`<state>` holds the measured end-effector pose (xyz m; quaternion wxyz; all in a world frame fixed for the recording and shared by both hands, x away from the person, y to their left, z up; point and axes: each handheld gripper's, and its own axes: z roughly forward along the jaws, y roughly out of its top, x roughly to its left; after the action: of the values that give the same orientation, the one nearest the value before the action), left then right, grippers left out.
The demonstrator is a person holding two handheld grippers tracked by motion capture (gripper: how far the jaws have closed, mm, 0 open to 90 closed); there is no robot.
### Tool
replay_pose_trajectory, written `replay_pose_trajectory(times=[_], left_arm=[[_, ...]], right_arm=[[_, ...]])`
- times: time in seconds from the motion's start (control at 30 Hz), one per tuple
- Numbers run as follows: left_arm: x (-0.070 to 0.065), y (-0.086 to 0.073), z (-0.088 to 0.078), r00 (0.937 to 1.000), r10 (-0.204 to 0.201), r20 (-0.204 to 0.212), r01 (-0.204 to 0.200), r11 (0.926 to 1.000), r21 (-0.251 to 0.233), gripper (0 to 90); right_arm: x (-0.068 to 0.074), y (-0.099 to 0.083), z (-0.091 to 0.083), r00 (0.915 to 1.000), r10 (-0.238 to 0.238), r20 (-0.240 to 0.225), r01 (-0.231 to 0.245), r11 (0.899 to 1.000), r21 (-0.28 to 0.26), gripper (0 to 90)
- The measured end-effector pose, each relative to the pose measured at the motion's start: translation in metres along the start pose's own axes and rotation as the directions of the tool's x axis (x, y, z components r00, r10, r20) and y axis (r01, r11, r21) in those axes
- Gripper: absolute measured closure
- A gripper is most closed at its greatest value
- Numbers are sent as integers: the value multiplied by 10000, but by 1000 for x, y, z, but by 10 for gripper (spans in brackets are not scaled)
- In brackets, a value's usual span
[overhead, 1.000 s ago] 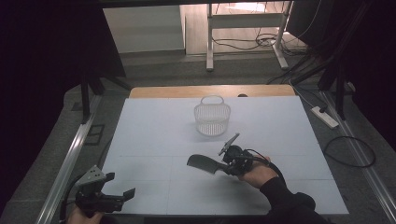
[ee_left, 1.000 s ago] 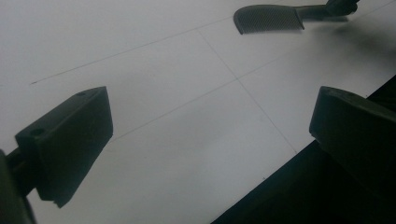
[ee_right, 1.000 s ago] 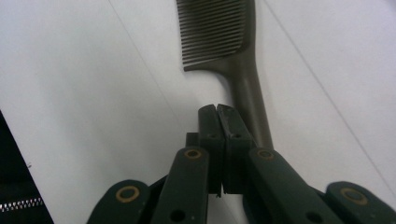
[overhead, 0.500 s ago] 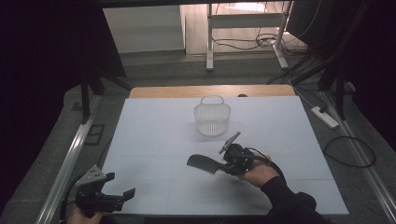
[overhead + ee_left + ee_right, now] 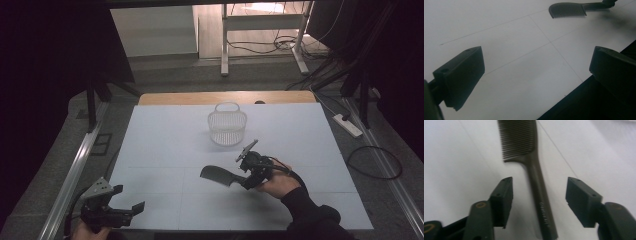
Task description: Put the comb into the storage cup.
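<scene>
A black comb point(image 5: 216, 174) lies flat on the white table point(image 5: 165, 130), teeth end to the left in the high view. My right gripper point(image 5: 241, 180) sits at its handle end, held by a hand in a dark sleeve. In the right gripper view the comb point(image 5: 534, 167) runs up between the jaws; the right gripper point(image 5: 539, 195) has just been opening and its pads stand clear of the handle on both sides. My left gripper point(image 5: 127, 198) rests open near the table's front left corner. In its own view the left gripper point(image 5: 536, 70) is empty, with the comb point(image 5: 567, 10) far off.
A white wire basket point(image 5: 227, 127) with a handle stands upright at the middle back of the table. A wooden strip point(image 5: 200, 98) borders the far edge. Metal rails run along both sides, and a power strip point(image 5: 347, 125) lies on the floor at right.
The right gripper's jaws have spread apart from the comb's handle, and the comb now lies loose on the table. Neither hand has shifted.
</scene>
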<state>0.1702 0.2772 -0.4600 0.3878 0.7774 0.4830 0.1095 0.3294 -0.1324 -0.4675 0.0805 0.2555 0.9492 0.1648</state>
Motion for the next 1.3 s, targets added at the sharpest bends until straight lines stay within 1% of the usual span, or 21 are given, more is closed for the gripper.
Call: replay_pose_trajectory(times=[0.07, 0.17, 0.33, 0.4, 0.53, 0.6, 0.63, 0.7, 0.73, 0.93, 1.03, 1.07, 1.17, 1.23, 1.3], left_arm=[[0, 0, 0, 10000, 5, -4, -5, 10000, 1, 8], [0, 0, 0, 10000, -1, -3, 1, 10000, 3, 8], [0, 0, 0, 10000, -2, -2, 2, 10000, 5, 8], [0, 0, 0, 10000, -6, -1, 6, 10000, 3, 8], [0, 0, 0, 10000, -7, -3, 7, 10000, 9, 8], [0, 0, 0, 10000, -9, -4, 9, 10000, 7, 8], [0, 0, 0, 10000, -10, -1, 10, 10000, 7, 8], [0, 0, 0, 10000, -8, 0, 8, 10000, 8, 8], [0, 0, 0, 10000, -7, -4, 7, 10000, 9, 8], [0, 0, 0, 10000, -5, 0, 5, 10000, 8, 8], [0, 0, 0, 10000, -10, 3, 10, 10000, 8, 8], [0, 0, 0, 10000, -10, 4, 10, 10000, 8, 7], [0, 0, 0, 10000, -11, 0, 11, 10000, 5, 7], [0, 0, 0, 10000, -13, 1, 13, 10000, 8, 7], [0, 0, 0, 10000, -11, -7, 11, 10000, 15, 7]], right_arm=[[-2, 0, 0, 9999, 65, -116, -65, 10000, -38, 354], [-5, 0, 0, 9998, 76, -191, -79, 9998, -167, 260], [-11, -1, 5, 9991, 345, -249, -351, 9990, -260, 4], [-14, -1, 7, 9984, 437, -370, -445, 9988, -224, 0], [-17, -1, 9, 9989, 394, -254, -400, 9989, -231, 0], [-17, -1, 11, 9988, 452, -162, -452, 9990, -14, 0], [-17, -1, 11, 9988, 452, -162, -452, 9990, -14, 0], [-17, -2, 15, 9982, 514, -296, -511, 9986, 101, 0], [-17, -3, 16, 9980, 504, -385, -499, 9987, 130, 0], [-17, -6, 29, 9987, 311, -405, -296, 9989, 375, 0], [-15, -7, 36, 9986, 230, -477, -200, 9979, 616, 0], [-15, -8, 40, 9986, 177, -494, -135, 9964, 842, 0], [-14, -9, 43, 9988, 118, -478, -71, 9952, 972, 0], [-13, -10, 46, 9993, 23, -372, 20, 9935, 1140, 0], [-13, -10, 46, 9993, 57, -374, -14, 9935, 1141, 0]])
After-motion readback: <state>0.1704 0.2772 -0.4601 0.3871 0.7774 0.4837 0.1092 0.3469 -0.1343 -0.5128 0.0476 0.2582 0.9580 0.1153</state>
